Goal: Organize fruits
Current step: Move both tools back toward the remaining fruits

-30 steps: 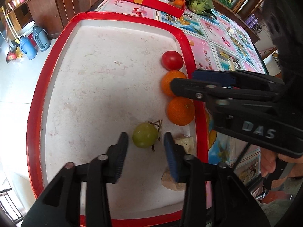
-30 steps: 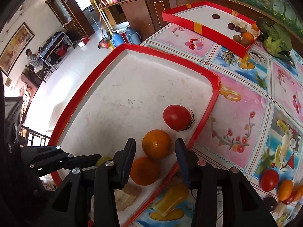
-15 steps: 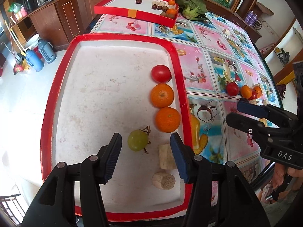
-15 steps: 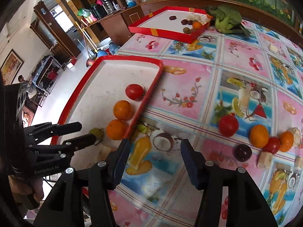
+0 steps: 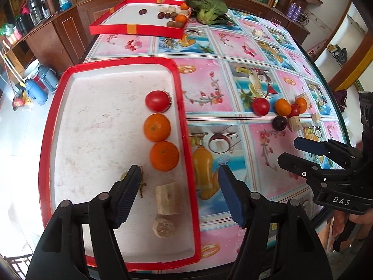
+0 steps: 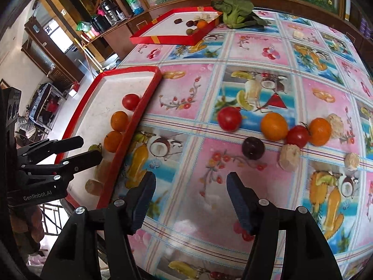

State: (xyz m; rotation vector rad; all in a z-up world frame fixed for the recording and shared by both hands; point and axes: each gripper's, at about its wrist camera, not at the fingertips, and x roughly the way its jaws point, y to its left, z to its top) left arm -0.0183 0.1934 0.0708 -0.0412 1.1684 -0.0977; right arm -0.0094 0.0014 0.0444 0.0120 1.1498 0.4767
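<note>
A red-rimmed white tray (image 5: 93,128) holds a tomato (image 5: 157,101), two oranges (image 5: 157,127) (image 5: 164,156), a green fruit (image 6: 94,147) and two banana pieces (image 5: 167,198). My left gripper (image 5: 179,175) hovers over the tray's near right corner. Its jaws are opening, nothing sits between them, and one finger hides most of the green fruit. My right gripper (image 6: 191,179) hangs over the flowered tablecloth, jaws opening and empty. Beyond it lie loose tomatoes (image 6: 229,119), oranges (image 6: 274,126), a dark plum (image 6: 253,148) and banana pieces (image 6: 289,157).
A second red tray (image 5: 137,29) with several small fruits stands at the table's far end beside a leafy green vegetable (image 5: 209,7). The table's near edge runs just under both grippers. Blue flasks (image 5: 35,91) stand on the floor to the left.
Both grippers have drawn back from the tray's fruit with jaws spreading wider. The right gripper swung right, off the tray and over the tablecloth. The green fruit and oranges stay in the tray.
</note>
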